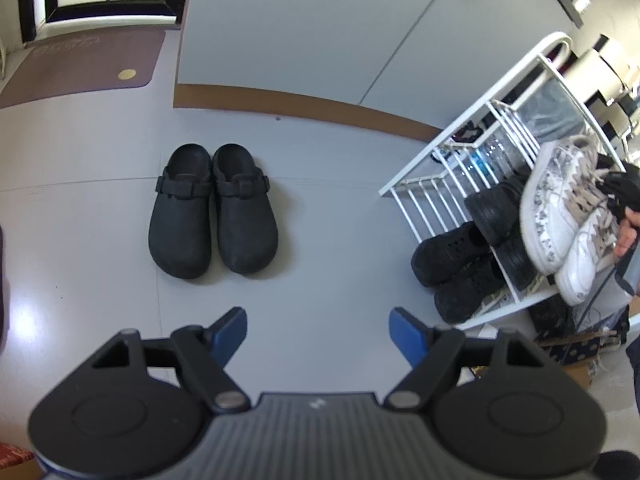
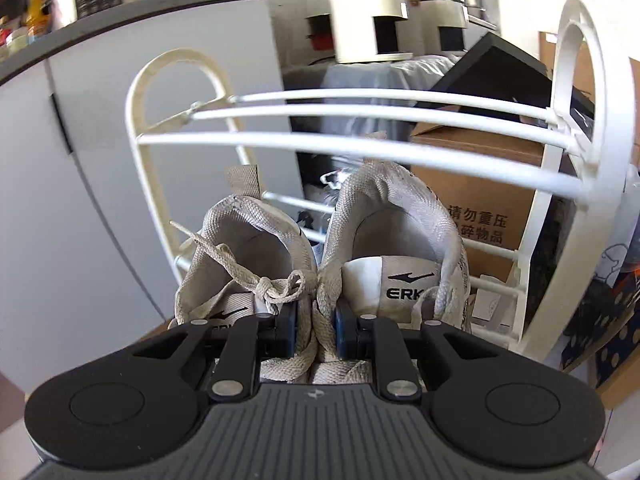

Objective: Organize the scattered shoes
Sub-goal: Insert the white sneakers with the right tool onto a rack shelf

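Black clogs (image 1: 214,210) paired on floor; white sneakers (image 2: 320,256) pinched together.

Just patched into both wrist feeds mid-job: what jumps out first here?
The right gripper is shut on the inner collars of a pair of white sneakers, held right in front of the white shoe rack. In the left wrist view, a pair of black clogs sits side by side on the grey floor, with the left gripper open above it. Black shoes already fill the rack's lower tier.

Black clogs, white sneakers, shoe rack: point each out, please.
black clogs (image 1: 182,220): left wrist view, left clog's toe.
white sneakers (image 2: 400,204): right wrist view, right sneaker's heel collar.
shoe rack (image 2: 320,142): right wrist view, front top bar.
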